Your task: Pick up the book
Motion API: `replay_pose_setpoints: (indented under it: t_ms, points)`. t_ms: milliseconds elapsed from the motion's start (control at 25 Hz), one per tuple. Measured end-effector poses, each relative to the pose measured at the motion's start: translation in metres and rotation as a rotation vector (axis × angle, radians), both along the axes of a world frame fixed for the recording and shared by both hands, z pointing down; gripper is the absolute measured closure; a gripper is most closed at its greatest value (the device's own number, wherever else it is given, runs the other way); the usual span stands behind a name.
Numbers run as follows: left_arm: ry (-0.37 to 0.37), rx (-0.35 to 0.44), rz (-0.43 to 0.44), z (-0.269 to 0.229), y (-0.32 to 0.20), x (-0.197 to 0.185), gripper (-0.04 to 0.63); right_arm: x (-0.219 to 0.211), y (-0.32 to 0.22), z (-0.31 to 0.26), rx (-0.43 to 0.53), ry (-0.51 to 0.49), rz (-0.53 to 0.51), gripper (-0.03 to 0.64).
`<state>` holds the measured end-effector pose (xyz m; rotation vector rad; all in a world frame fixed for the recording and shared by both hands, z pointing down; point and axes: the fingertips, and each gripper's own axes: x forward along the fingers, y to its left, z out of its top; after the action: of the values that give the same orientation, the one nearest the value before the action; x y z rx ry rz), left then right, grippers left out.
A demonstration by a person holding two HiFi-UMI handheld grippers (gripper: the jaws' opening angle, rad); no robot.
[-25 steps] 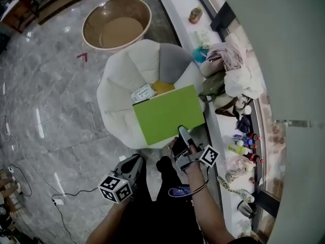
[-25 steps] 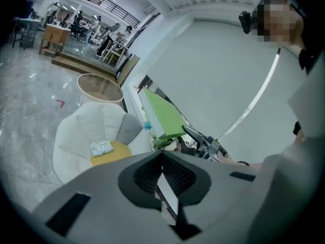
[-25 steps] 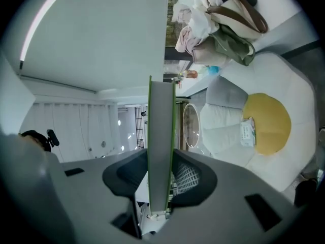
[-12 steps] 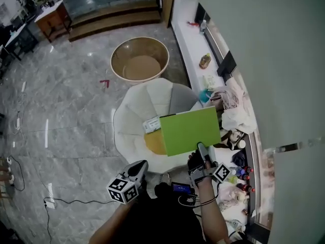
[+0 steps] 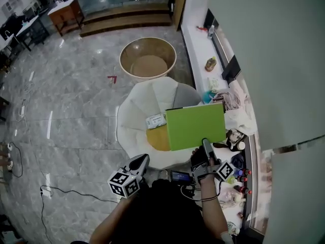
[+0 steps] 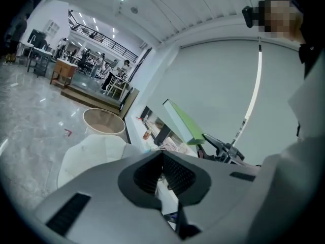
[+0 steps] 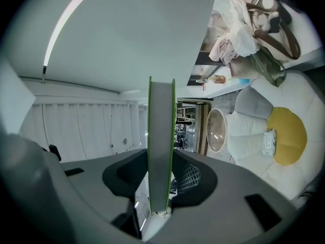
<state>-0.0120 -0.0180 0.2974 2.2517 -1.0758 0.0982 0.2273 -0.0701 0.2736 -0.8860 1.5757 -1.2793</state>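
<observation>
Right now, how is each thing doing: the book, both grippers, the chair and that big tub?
green book: closed, held in the air above the chair.
right gripper: shut on the green book's edge.
left gripper: shut, holding nothing.
white chair: upright on the floor, nobody sitting.
yellow cushion: lying on the seat, partly hidden by the book.
packet: lying on the seat.
round tub: upright on the floor, open top.

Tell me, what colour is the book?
Bright green; the book shows best in the head view.
</observation>
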Motion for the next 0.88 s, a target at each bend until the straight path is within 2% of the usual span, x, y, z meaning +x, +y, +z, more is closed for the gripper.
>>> replay_pose_setpoints:
  t_ms: [280, 480, 880]
  points:
    - [0.015, 0.019, 0.007, -0.006, 0.019, -0.006, 0.581, -0.018, 0.025, -0.002, -0.007, -0.014, -0.015, 0.457]
    - [0.024, 0.044, 0.054, -0.013, 0.037, -0.015, 0.581, -0.039, 0.042, -0.011, 0.012, -0.006, -0.020, 0.459]
    - [0.022, 0.051, 0.107, -0.018, 0.098, -0.072, 0.581, -0.111, 0.100, -0.018, 0.016, -0.017, -0.011, 0.459]
